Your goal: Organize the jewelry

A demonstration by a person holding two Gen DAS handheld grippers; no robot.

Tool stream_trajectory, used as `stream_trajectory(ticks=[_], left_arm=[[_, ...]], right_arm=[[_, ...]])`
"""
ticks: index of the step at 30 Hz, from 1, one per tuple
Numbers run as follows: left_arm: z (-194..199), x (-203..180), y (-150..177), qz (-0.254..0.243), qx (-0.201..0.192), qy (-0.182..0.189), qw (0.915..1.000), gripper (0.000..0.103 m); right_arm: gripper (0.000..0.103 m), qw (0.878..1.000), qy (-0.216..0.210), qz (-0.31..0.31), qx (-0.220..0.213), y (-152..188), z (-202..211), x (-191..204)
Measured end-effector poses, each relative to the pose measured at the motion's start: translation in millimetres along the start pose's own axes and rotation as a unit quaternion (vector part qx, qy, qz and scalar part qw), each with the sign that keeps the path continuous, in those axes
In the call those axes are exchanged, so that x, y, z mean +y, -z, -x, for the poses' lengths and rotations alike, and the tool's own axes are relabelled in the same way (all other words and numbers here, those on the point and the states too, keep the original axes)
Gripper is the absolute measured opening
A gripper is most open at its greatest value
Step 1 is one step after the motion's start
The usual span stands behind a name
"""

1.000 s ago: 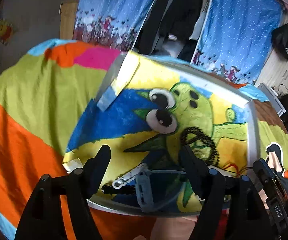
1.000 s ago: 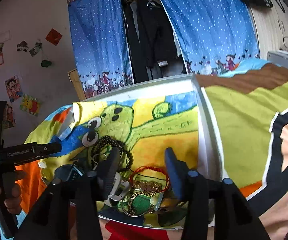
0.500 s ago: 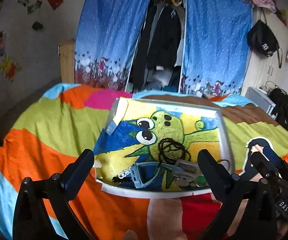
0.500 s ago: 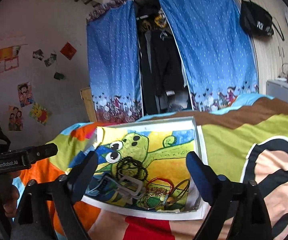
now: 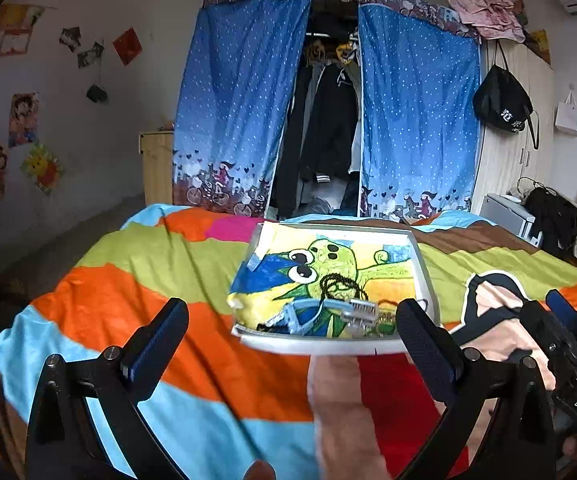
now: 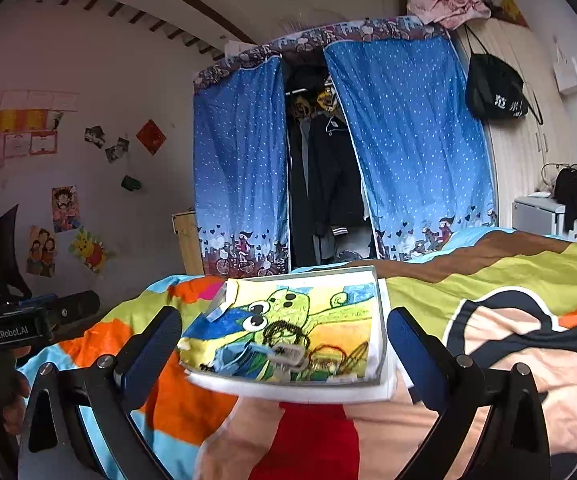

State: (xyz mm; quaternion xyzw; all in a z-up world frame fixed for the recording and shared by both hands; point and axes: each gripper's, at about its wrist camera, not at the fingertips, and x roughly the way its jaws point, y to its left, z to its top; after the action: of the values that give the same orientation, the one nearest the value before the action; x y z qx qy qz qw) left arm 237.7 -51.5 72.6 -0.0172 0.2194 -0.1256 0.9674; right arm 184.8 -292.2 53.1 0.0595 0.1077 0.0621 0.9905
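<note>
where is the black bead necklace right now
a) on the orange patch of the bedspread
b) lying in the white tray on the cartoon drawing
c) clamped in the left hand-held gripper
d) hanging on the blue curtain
b: the black bead necklace lies inside the white tray, over the green cartoon figure; both the left hand-held gripper and the right hand-held gripper are open and empty.

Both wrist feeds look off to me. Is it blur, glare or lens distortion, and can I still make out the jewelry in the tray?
Left wrist: fisheye bends the room edges; jewelry small, slightly soft, tray front rim smeared. Right wrist: same curving; tray near edge washed-out white, jewelry pieces blend together. No strong glare.
</note>
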Motion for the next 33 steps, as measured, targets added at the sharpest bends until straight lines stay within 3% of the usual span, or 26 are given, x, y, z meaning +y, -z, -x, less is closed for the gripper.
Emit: stream_trajectory(ticks=[7,14,33], left_arm=[[46.0,1.3,41.9,-0.002,-0.002,-0.008,1.0,0.102],[65.6,4.3,70.0,0.005,0.011,-0.008,0.9999,0.102],[72.8,20.6,81.1,0.036,0.016,-0.013,0.9991,0.102]], right_arm=[[0.103,1.0,0.004,0.008,0.015,20.3,40.9,16.5],[0.103,0.999,0.02,0.012,0.038,37.3,59.8,24.2],[0.103,0.997,0.029,0.018,0.065,56.6,60.0,25.7]])
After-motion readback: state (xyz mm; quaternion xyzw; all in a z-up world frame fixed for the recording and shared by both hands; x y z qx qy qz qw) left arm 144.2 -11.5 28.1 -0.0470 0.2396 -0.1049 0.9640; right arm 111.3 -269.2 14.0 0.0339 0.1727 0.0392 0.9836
